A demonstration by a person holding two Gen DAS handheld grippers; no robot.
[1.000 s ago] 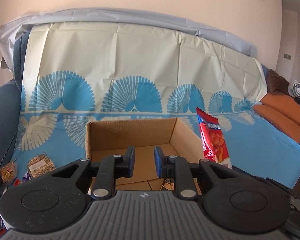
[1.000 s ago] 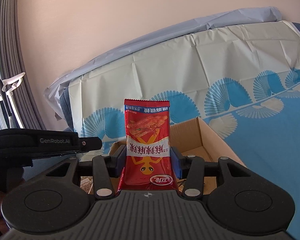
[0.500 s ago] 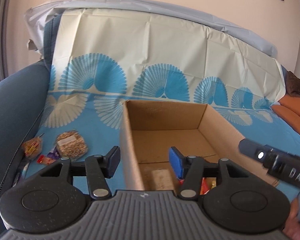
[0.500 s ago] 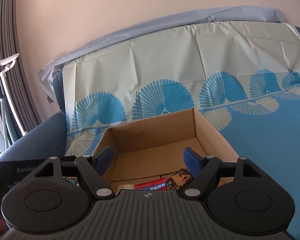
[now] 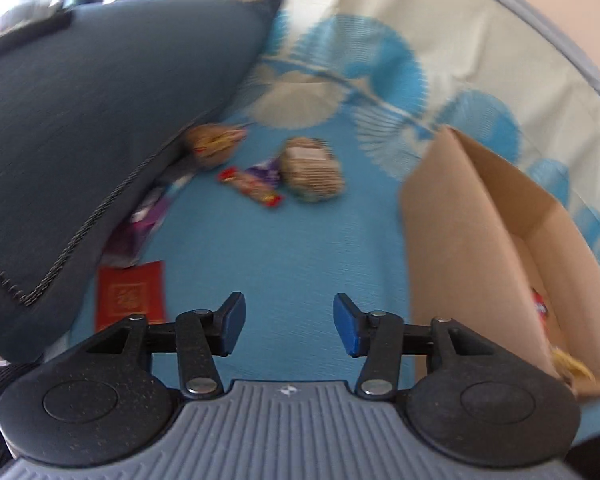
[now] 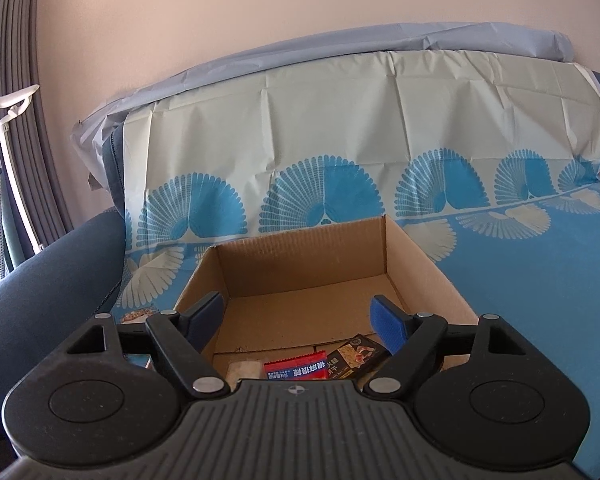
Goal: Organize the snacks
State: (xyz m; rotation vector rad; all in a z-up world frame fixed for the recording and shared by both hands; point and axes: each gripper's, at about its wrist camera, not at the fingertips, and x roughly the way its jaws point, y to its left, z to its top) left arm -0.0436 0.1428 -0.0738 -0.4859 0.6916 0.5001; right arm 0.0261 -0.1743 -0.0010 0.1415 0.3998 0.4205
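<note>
so the right hand-held gripper (image 6: pixel 300 322) has let go of the red foil snack packet (image 6: pixel 296 369), now lying in the brown cardboard box (image 6: pixel 428 276), and the left hand-held gripper (image 5: pixel 288 324), jaws apart too, has swung toward the loose snacks (image 5: pixel 312 170) on the blue sofa cover (image 5: pixel 284 248).

cloth (image 6: pixel 540 280) blue w/ fan print | box (image 6: pixel 300 264) brown | armrest (image 5: pixel 80 120) dk navy | packet (image 6: pixel 296 369) red
</note>
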